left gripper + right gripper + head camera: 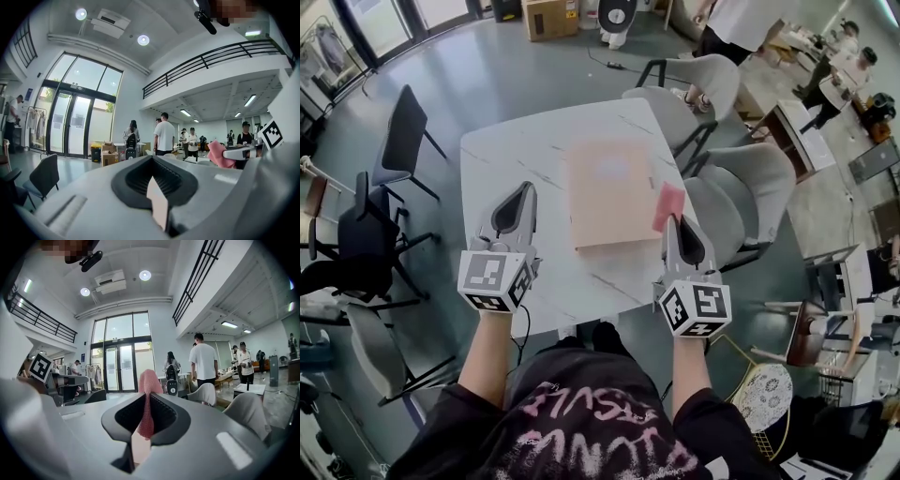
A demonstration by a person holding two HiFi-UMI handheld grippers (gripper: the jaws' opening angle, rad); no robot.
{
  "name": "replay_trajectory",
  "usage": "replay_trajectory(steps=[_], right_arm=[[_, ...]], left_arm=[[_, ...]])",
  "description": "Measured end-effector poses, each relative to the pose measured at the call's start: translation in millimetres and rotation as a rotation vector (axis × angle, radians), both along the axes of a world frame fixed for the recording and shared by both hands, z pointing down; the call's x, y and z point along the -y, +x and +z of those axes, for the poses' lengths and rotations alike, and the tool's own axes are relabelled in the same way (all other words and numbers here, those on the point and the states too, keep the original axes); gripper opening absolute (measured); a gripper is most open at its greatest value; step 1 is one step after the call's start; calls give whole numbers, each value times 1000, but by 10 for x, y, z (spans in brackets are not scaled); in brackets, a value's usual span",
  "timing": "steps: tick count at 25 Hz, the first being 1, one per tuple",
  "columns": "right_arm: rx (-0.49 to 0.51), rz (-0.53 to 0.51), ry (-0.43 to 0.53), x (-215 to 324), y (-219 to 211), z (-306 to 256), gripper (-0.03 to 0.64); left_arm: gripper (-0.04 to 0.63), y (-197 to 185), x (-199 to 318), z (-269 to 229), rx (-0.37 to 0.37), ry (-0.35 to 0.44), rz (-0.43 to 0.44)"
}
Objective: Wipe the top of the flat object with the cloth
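The pink cloth [146,401] looks coarse and open-woven, the board [612,192] matt tan like cardboard, the table [506,155] smooth white with faint marble veins, and the left gripper [523,190] and right gripper [673,223] matt grey plastic with ribbed black pads [164,411].

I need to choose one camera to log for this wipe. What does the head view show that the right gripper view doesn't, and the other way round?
Only the head view shows the flat tan board lying on the white table.

Only the right gripper view shows the glass doors and the ceiling lights. It is also the view that shows the right tongs shut on the fabric.

Both views show the pink cloth sticking out of those tongs. In the head view it sits near the board's right edge.
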State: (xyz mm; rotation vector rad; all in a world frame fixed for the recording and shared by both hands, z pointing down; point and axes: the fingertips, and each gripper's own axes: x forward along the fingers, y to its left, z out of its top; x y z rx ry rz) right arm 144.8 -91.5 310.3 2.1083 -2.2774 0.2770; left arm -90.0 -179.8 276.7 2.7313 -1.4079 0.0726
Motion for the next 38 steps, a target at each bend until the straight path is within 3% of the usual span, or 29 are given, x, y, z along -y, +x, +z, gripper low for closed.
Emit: replay_trajectory(steps=[38], right_arm=[[18, -118, -115, 584, -37, 508, 48]], left_arm=[[0, 115, 455, 496, 13, -102, -74]])
